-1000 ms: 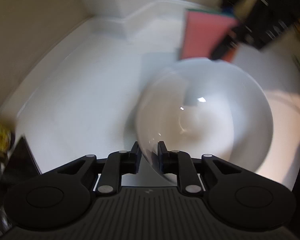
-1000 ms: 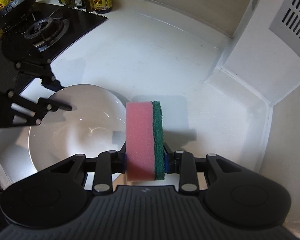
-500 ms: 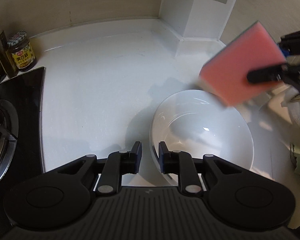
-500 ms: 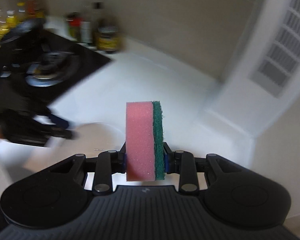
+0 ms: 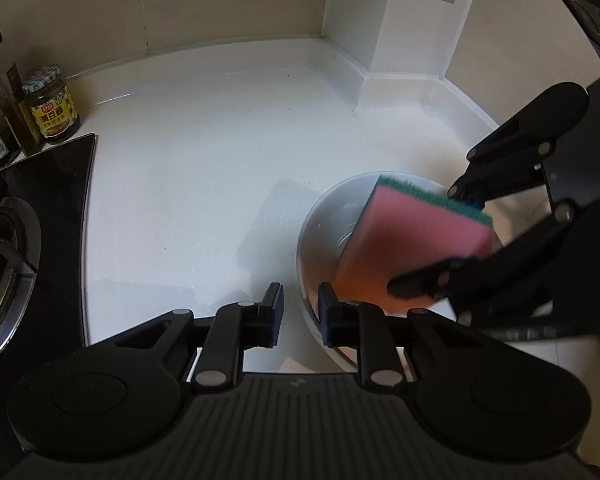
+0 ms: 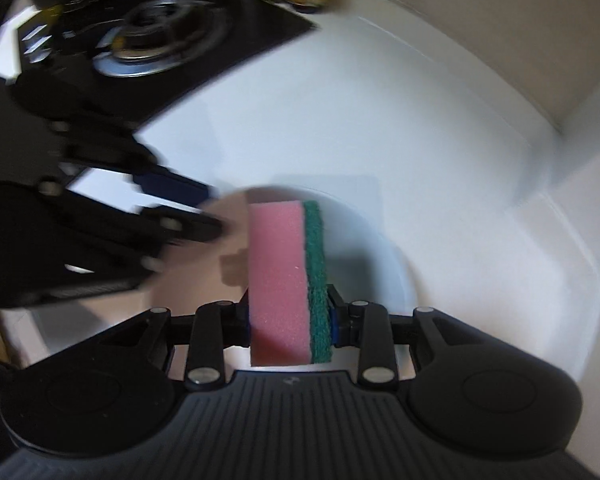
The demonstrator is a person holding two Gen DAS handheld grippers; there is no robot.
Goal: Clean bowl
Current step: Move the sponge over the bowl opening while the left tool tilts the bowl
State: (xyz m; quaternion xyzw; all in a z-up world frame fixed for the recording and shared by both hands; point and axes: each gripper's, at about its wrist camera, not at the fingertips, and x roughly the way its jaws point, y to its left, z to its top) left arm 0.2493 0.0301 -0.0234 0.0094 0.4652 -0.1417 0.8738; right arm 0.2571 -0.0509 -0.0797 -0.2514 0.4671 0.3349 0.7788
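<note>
Right tongs (image 6: 290,322) grip sponge (image 6: 286,280) over bowl (image 5: 320,232) | white counter (image 5: 204,184) | stove (image 5: 4,248) left

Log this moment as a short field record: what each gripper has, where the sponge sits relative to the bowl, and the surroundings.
left gripper: closed on the near rim of the white bowl
right gripper: clamped on a pink-and-green sponge
sponge position: over the bowl's inside; contact unclear, blurred
bowl location: on white counter
nearby: gas stove, sauce jar
</note>
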